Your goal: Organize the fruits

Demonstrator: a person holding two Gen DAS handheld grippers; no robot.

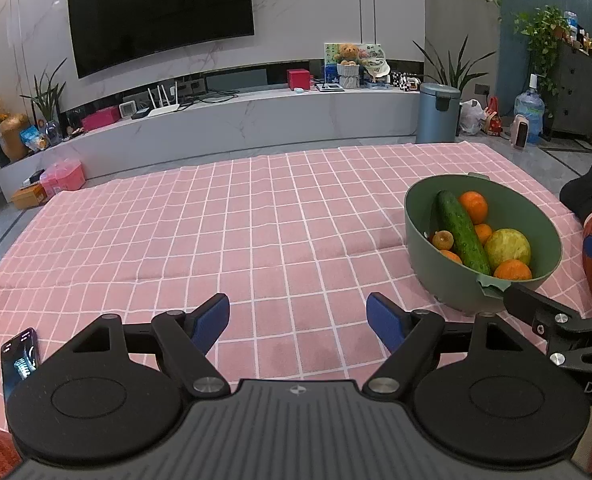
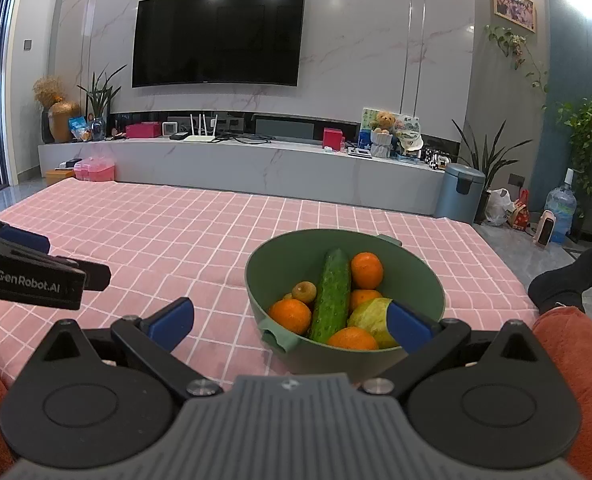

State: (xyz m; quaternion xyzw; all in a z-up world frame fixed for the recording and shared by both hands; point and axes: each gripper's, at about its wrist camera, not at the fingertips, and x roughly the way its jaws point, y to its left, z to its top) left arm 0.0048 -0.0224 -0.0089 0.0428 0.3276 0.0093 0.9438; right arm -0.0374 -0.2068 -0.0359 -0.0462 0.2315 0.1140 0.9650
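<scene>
This is a home living room. Straight ahead of the grippers a large dark television (image 2: 218, 36) hangs on a marble-look wall above a long low white media bench (image 2: 256, 164) carrying a router (image 2: 200, 136), boxes and a teddy bear (image 2: 383, 122). Ahead to the right stand a blue pedal bin (image 2: 459, 192), potted plants (image 2: 483, 152) and a water jug (image 2: 560, 208). Directly beneath lies a pink checked cloth (image 2: 176, 232).
</scene>
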